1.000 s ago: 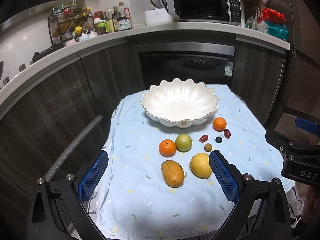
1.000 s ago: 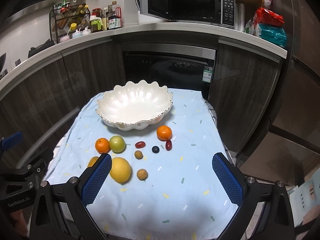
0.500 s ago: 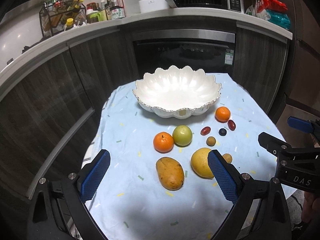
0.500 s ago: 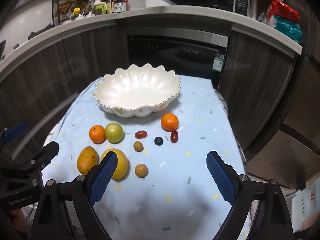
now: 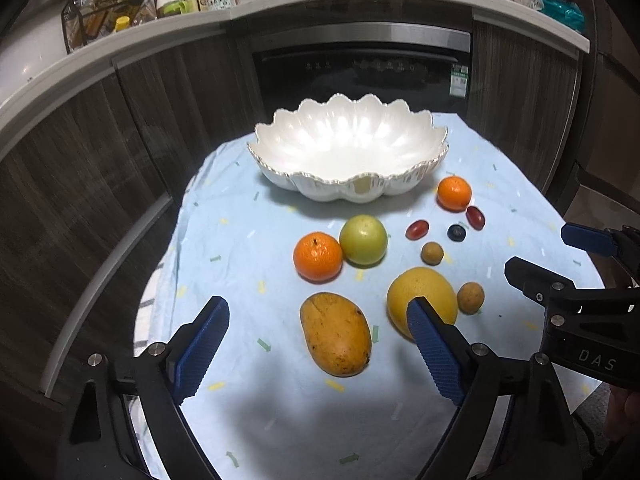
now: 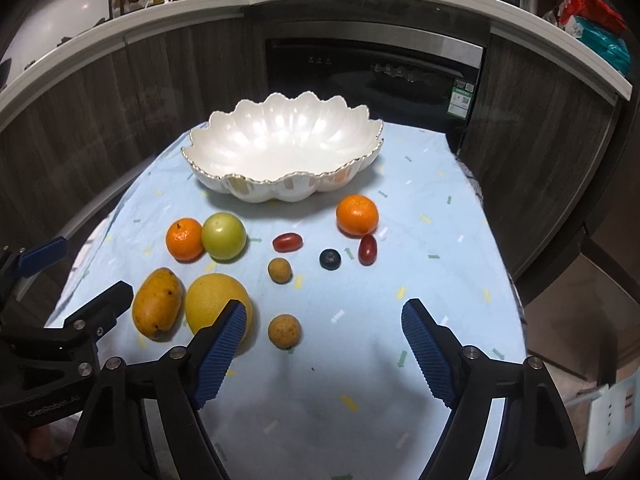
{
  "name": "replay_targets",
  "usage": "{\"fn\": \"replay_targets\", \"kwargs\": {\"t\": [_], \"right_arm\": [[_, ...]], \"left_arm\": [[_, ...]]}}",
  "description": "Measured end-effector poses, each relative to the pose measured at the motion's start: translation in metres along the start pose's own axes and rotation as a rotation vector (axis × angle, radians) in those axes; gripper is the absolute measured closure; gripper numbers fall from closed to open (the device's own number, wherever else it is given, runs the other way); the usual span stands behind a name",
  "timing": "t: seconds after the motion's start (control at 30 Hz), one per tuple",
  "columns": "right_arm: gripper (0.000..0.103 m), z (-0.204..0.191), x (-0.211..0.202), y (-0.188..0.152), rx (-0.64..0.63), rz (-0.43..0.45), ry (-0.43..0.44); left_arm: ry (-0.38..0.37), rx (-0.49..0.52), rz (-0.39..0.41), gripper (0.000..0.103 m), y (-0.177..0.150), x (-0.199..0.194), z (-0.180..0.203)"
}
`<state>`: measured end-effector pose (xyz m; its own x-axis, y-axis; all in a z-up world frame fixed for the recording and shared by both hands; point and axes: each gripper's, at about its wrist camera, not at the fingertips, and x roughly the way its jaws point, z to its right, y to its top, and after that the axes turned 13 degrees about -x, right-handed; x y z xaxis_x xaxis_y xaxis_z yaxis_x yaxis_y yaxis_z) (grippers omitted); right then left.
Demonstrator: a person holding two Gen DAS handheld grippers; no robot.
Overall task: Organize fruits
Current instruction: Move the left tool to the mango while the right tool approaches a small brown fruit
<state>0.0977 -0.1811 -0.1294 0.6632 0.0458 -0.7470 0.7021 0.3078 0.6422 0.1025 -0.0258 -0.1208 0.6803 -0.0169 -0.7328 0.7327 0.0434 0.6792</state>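
Tablecloth | mango between left gripper fingers | jaws spread

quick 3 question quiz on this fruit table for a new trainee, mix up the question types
1. True or false: the white bowl already holds fruit.
2. Which fruit touches the green apple? A) mango B) left orange C) blueberry
3. Fill in: the left gripper and right gripper both have jaws that are ____.

Key: 1 false; 2 B; 3 open
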Motion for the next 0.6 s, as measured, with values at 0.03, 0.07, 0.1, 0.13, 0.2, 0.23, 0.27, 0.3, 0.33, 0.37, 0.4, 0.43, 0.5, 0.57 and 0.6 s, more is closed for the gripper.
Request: {"fn": "replay_targets", "kwargs": {"t": [0.03, 0.07, 0.1, 0.13, 0.2, 0.23, 0.27, 0.3, 0.33, 0.37, 0.4, 0.43, 0.5, 0.57, 0.6], "right_arm": [[0.024, 0.000, 0.002, 0.000, -0.002, -0.003, 0.002], [0.024, -0.001, 0.005, -0.001, -0.004, -0.008, 0.004], [0.025, -0.002, 0.008, -0.001, -0.005, -0.013, 0.006], [0.026, -0.002, 0.012, -0.002, -0.007, -0.018, 0.009], [0.026, -0.003, 0.016, -0.003, -0.008, -0.026, 0.013], [0.027, -0.003, 0.018, -0.004, -0.009, -0.030, 0.016], [0.028, -0.004, 0.021, -0.005, -0.010, -0.035, 0.018], [0.029, -0.005, 0.024, -0.005, -0.013, -0.041, 0.022], [0.030, -0.006, 0.025, -0.006, -0.014, -0.045, 0.024], [0.031, -0.007, 0.028, -0.007, -0.016, -0.050, 0.027], [0.033, -0.008, 0.030, -0.008, -0.018, -0.055, 0.030], [0.033, -0.009, 0.032, -0.009, -0.022, -0.060, 0.031], [0.035, -0.010, 0.035, -0.011, -0.027, -0.067, 0.030], [0.037, -0.010, 0.038, -0.012, -0.029, -0.075, 0.035], [0.038, -0.010, 0.039, -0.013, -0.029, -0.079, 0.038]], "left_arm": [[0.002, -0.001, -0.007, 0.014, -0.001, 0.004, 0.000], [0.001, -0.002, -0.014, 0.015, -0.003, 0.007, 0.000], [-0.001, -0.002, -0.021, 0.016, -0.004, 0.010, -0.001], [-0.001, -0.002, -0.027, 0.017, -0.005, 0.013, 0.000], [-0.001, -0.002, -0.034, 0.017, -0.006, 0.017, 0.000], [0.000, -0.003, -0.036, 0.017, -0.007, 0.019, 0.000], [0.001, -0.003, -0.040, 0.017, -0.009, 0.022, -0.001], [0.002, -0.004, -0.045, 0.017, -0.010, 0.023, -0.001], [0.003, -0.005, -0.050, 0.017, -0.011, 0.026, -0.001], [0.002, -0.007, -0.054, 0.017, -0.012, 0.027, -0.001], [0.002, -0.007, -0.054, 0.017, -0.012, 0.029, -0.002], [0.002, -0.007, -0.055, 0.018, -0.013, 0.030, -0.002], [0.002, -0.004, -0.059, 0.018, -0.015, 0.033, -0.001], [0.000, -0.003, -0.070, 0.019, -0.016, 0.037, 0.000], [-0.002, -0.002, -0.074, 0.019, -0.017, 0.039, 0.000]]}}
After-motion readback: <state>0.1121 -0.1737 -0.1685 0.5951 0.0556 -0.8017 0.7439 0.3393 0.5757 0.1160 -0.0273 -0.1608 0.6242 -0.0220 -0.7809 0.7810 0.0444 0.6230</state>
